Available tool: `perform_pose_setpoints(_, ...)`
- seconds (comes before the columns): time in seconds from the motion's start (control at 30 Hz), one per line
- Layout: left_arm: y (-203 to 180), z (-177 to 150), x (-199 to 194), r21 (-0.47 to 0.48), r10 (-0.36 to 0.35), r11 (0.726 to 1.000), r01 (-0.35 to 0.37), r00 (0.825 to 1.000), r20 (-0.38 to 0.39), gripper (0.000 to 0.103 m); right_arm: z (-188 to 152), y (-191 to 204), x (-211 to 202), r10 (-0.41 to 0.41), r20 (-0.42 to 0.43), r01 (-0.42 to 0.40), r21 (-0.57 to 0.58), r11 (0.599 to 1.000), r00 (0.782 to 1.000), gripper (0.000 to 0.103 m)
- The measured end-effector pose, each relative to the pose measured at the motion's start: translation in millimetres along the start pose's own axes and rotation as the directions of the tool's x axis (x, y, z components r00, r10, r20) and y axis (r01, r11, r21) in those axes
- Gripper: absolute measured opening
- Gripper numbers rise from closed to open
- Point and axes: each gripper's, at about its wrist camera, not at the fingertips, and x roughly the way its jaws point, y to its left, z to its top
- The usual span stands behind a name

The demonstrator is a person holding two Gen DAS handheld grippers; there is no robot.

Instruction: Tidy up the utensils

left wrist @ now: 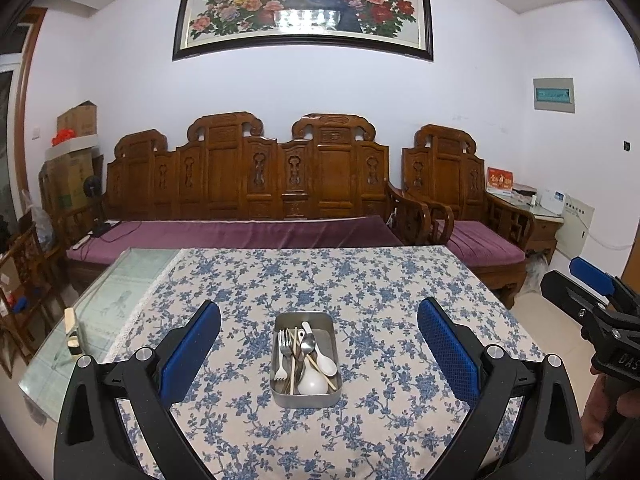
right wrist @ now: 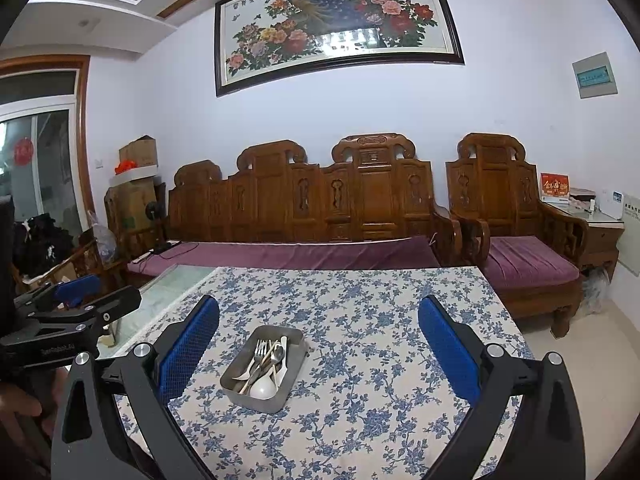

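A rectangular metal tin (left wrist: 282,398) stands on the blue floral tablecloth (left wrist: 360,280). It holds metal forks (left wrist: 285,344), a metal spoon (left wrist: 308,342), white plastic spoons (left wrist: 326,364) and wooden chopsticks (left wrist: 295,354), all jumbled. My left gripper (left wrist: 319,344) is open and empty, raised above the table with the tin between its fingers in view. My right gripper (right wrist: 319,344) is open and empty, also raised; the tin (right wrist: 256,400) lies ahead and left of centre. The right gripper also shows in the left wrist view (left wrist: 592,292), and the left gripper in the right wrist view (right wrist: 80,300).
The cloth leaves a glass strip (left wrist: 116,300) bare on the table's left side, where a small wooden block (left wrist: 72,332) stands. A carved wooden sofa (left wrist: 248,184) with purple cushions runs behind the table, an armchair (left wrist: 460,184) to its right. Tiled floor (left wrist: 552,328) lies right.
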Motion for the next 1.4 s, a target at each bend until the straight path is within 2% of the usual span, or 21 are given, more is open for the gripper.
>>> perform_pose_setpoints(1.4, -2.0, 1.4, -6.8, 0.010, -0.001, 1.000, 0.001, 1.000, 0.008, 0.095, -3.9, -6.3, 0.7, -0.014, 0.005, 0.014, -0.006, 1.000, 1.000, 0.100)
